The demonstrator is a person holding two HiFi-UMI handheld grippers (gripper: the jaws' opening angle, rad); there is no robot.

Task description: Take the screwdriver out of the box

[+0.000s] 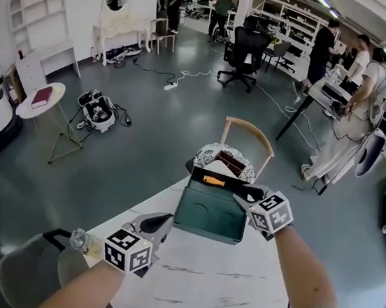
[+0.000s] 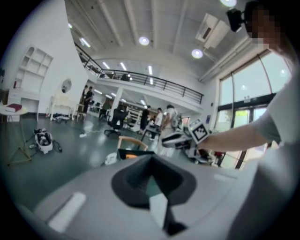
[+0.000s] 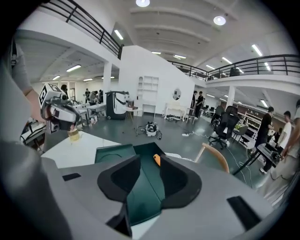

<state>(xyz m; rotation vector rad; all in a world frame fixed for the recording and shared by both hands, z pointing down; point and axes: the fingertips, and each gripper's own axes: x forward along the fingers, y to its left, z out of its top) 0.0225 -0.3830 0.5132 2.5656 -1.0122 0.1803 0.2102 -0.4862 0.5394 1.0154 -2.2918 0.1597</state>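
Nothing has been lifted yet from the green box [image 1: 210,214], which lies open at the far edge of the white table [image 1: 231,296]. Its lid is folded flat toward the person. The orange-handled screwdriver [image 1: 212,181] rests in the box's far compartment, just below the back wall. The handle is all that shows of it clearly.

The right gripper [image 3: 150,161] hangs at the box's right side, pointing down into it. Its jaws are spread and released. The green inside of the box shows between them and the orange handle sits just beyond their tips, but neither pad presses on anything. The left gripper [image 1: 159,224] sits near the table's left edge, well apart from the screwdriver. Its jaws are drawn almost together on nothing, and only a thin sliver shows between them. A small bottle [image 1: 81,241] stands just beside it. A wooden chair [image 1: 251,133] with a patterned cushion waits behind the box.

By the look of things, only the opening of the box is done. The right gripper has yet to reach the handle, close on it and carry the tool clear of the walls. The handle lies close to the back wall, so the approach may be tight.
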